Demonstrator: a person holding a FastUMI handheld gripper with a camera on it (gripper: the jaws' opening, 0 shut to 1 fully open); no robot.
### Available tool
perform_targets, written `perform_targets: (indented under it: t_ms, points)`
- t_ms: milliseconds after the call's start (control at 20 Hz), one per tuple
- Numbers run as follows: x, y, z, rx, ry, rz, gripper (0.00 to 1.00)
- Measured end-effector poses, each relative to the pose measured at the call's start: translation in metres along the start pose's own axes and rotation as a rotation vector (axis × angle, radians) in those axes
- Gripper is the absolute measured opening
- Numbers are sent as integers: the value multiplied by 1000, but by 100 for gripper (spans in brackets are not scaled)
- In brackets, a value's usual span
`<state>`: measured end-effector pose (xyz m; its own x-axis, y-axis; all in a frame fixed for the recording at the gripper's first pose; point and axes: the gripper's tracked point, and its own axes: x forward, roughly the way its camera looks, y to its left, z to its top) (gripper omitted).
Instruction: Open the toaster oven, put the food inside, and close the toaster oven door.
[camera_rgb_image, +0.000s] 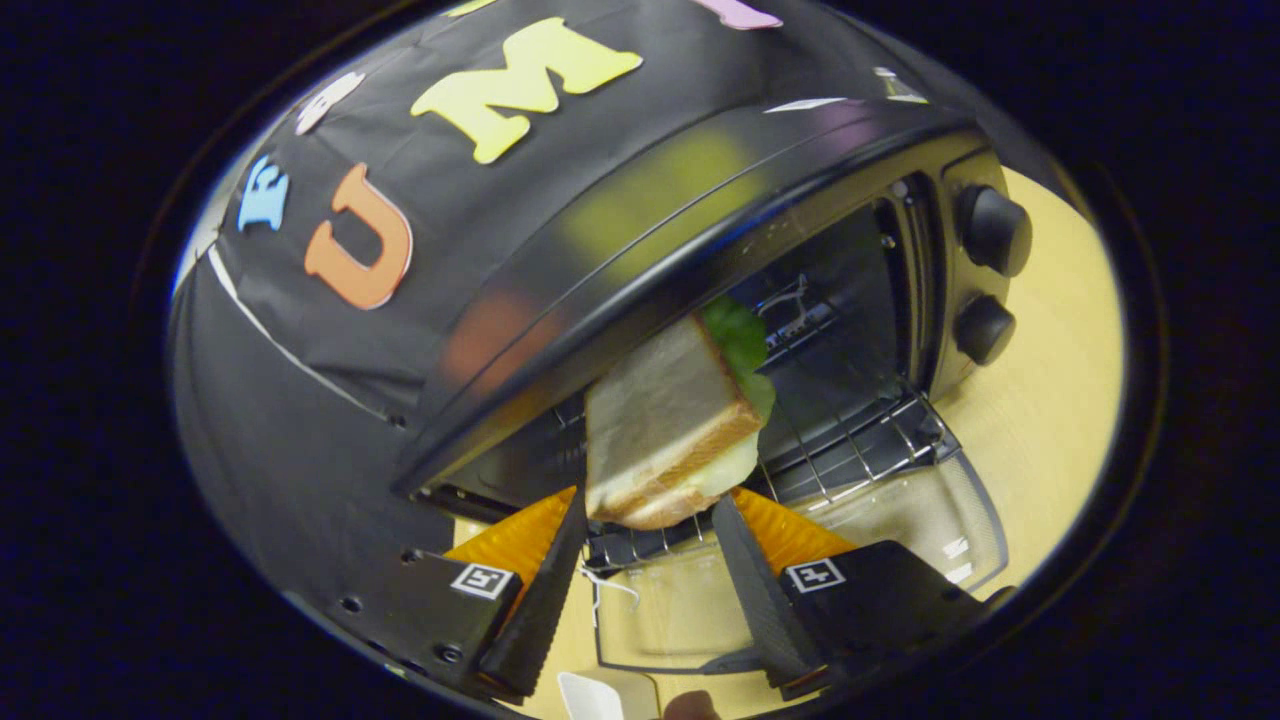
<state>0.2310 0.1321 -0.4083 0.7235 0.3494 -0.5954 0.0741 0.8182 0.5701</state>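
Observation:
My gripper (652, 505) is shut on a sandwich (665, 425), a toast slice with a green leaf and pale cheese showing at its far edge. Both fingers press on its near end. The black toaster oven (700, 220) stands just ahead, tilted in the view, with its glass door (800, 560) folded down flat under the fingers. The sandwich reaches into the oven's mouth, above the wire rack (850, 440). Whether it rests on the rack is unclear.
Two black knobs (990, 270) sit on the oven's right panel. The oven stands on a light wooden table (1050, 400). A white object (590, 695) lies on the table near the fingers' base. Black cloth walls the booth behind the oven.

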Motion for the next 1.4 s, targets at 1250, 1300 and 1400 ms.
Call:
perform_targets:
  t_ms: [1250, 1300, 1400]
  points:
    - [-121, -51, -95, -489, 42, -201, 97]
    - [-115, -59, -102, -486, 55, -210, 97]
    - [-101, -73, -113, -478, 77, -232, 97]
